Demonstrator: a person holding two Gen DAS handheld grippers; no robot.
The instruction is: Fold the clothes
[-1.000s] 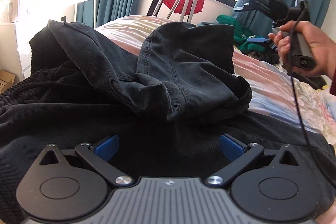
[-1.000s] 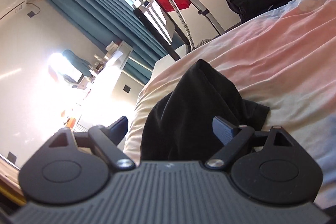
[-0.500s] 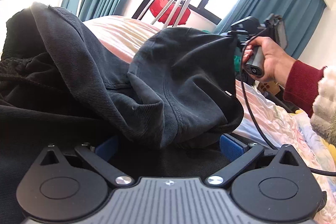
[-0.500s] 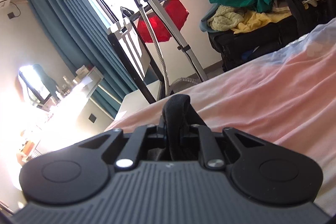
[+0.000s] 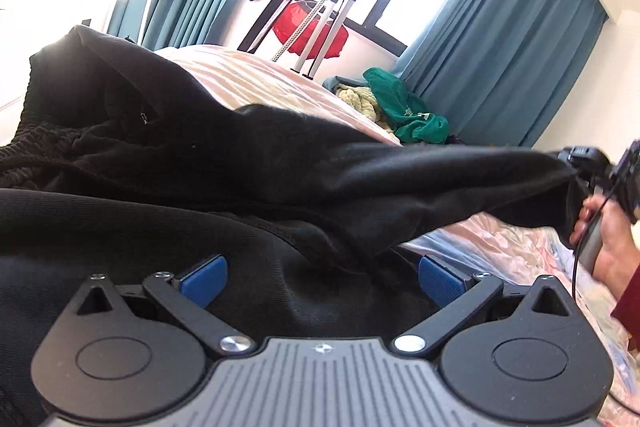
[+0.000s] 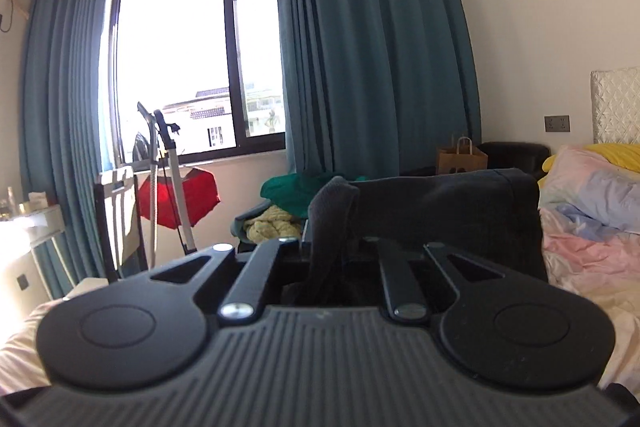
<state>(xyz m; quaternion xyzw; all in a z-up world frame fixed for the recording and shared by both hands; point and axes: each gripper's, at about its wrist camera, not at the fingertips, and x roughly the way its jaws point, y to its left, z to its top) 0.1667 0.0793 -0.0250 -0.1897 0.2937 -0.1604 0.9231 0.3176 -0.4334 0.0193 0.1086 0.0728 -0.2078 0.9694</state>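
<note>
We saw the black cotton garment [image 5: 248, 163] heaped on the pale pink striped bedsheet [image 5: 256, 75], one end stretched out taut above the bed. The right gripper [image 6: 332, 227] was pinched tight on a fold of that dark cloth, held by a hand [image 5: 608, 243]. The left gripper [image 5: 320, 277] sat with its blue pads [image 5: 204, 277] spread wide over the garment, gripping nothing.
</note>
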